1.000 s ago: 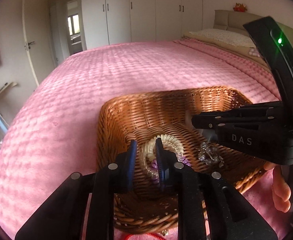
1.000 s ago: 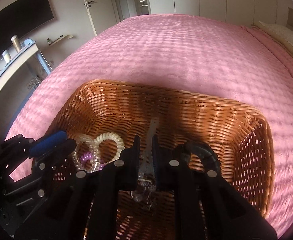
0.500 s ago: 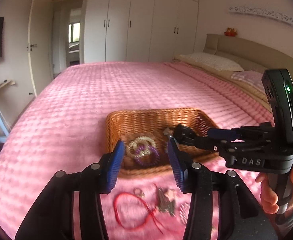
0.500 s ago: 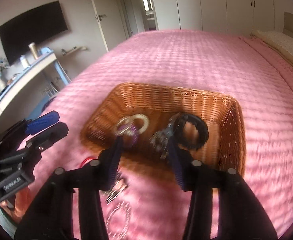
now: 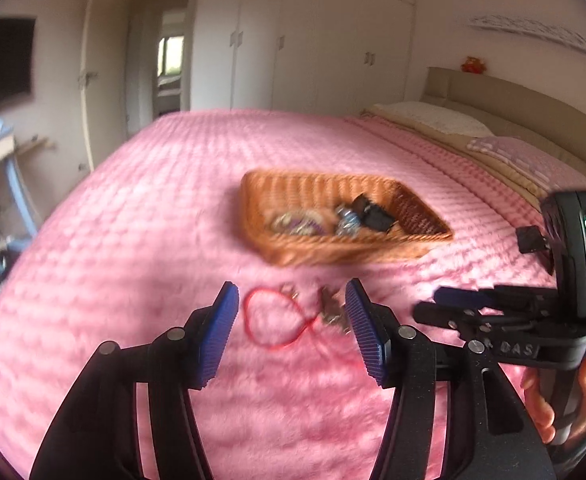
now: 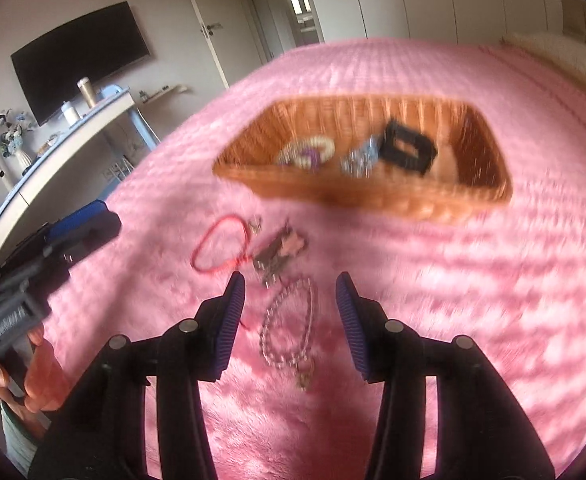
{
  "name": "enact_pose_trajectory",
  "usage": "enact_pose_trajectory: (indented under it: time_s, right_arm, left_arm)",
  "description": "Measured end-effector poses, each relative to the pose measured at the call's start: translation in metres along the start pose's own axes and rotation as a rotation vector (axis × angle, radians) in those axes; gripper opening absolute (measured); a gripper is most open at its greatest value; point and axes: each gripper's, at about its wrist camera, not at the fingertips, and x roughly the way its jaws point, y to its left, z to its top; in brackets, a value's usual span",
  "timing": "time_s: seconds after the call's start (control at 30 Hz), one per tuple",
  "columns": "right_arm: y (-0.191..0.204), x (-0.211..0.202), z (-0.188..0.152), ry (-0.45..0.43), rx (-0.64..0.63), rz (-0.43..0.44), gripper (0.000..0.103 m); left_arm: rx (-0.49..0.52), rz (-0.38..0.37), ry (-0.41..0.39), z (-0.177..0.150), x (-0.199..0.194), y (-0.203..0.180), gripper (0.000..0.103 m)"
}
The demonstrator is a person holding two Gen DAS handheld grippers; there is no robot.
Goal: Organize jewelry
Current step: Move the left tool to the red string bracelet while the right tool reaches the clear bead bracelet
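Above a pink bedspread (image 6: pixel 453 280), the left gripper (image 5: pixel 293 332) was opening its empty jaws over a red cord bracelet (image 5: pixel 269 320); the right gripper (image 6: pixel 289 320) hung parted and empty over a silver chain (image 6: pixel 289 332). Other jewelry lay in the wicker basket (image 6: pixel 373 196) beyond.

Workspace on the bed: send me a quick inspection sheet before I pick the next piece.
Surface: pink bedspread, textured.
Job's things: wicker basket holds pale and purple coil rings, a silvery piece and a black clip. Loose in front of it: red cord bracelet, small clasp piece, silver chain.
Clutter: nothing seen.
Grippers: left gripper jaws opening, nothing between them; right gripper open, empty, above the chain.
Cables: nothing seen.
Surroundings: wardrobes, wall television, desk.
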Motion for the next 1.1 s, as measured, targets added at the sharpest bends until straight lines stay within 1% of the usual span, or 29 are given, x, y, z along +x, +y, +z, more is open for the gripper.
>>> enact_pose_trajectory:
  time_s: [0.1,0.17,0.2,0.23,0.33,0.43,0.53,0.57,0.63,0.7,0.73,0.83,0.97,1.03,1.1]
  right_arm:
    - [-0.005,0.014,-0.009,0.025,-0.006,-0.037,0.044]
    - [-0.007,0.021,-0.013,0.041,-0.004,-0.035,0.044]
    - [-0.007,0.023,-0.016,0.044,-0.001,-0.032,0.044]
    - [-0.007,0.027,-0.017,0.051,-0.002,-0.030,0.044]
    - [-0.002,0.035,-0.018,0.067,-0.034,-0.039,0.039]
    - [0.010,0.037,-0.020,0.063,-0.086,-0.070,0.037]
    - [0.020,0.045,-0.021,0.078,-0.128,-0.115,0.033]
    - [0.020,0.048,-0.020,0.082,-0.133,-0.123,0.030]
    - [0.021,0.050,-0.020,0.082,-0.139,-0.127,0.029]
    - [0.021,0.050,-0.020,0.084,-0.142,-0.125,0.021]
    - [0.022,0.051,-0.020,0.087,-0.148,-0.122,0.016]
    - [0.026,0.050,-0.021,0.081,-0.167,-0.127,0.006]
    - [0.019,0.039,-0.018,0.042,-0.136,-0.102,0.006]
    - [0.011,0.028,-0.013,0.014,-0.106,-0.085,0.006]
    - [0.001,0.017,-0.009,-0.010,-0.092,-0.098,0.006]
  left_arm:
    - [-0.060,-0.003,0.045,-0.006,0.018,0.019,0.053]
    - [-0.100,-0.010,0.104,-0.013,0.038,0.031,0.052]
    - [-0.111,-0.003,0.121,-0.014,0.045,0.035,0.051]
    - [-0.121,0.013,0.155,-0.017,0.056,0.039,0.050]
    - [-0.124,0.034,0.214,-0.020,0.078,0.042,0.049]
    - [-0.106,0.047,0.238,-0.020,0.089,0.041,0.038]
    - [-0.061,0.082,0.279,-0.022,0.100,0.035,0.034]
    - [-0.044,0.099,0.280,-0.023,0.103,0.033,0.033]
    - [-0.029,0.105,0.275,-0.021,0.103,0.030,0.027]
    - [-0.022,0.121,0.283,-0.022,0.106,0.030,0.008]
    - [-0.019,0.126,0.284,-0.021,0.107,0.030,0.004]
    - [-0.006,0.127,0.273,-0.021,0.105,0.027,0.002]
    - [0.004,0.111,0.235,-0.019,0.094,0.023,0.002]
    - [-0.003,0.085,0.216,-0.018,0.085,0.021,0.002]
    - [-0.015,0.052,0.216,-0.020,0.077,0.021,0.002]
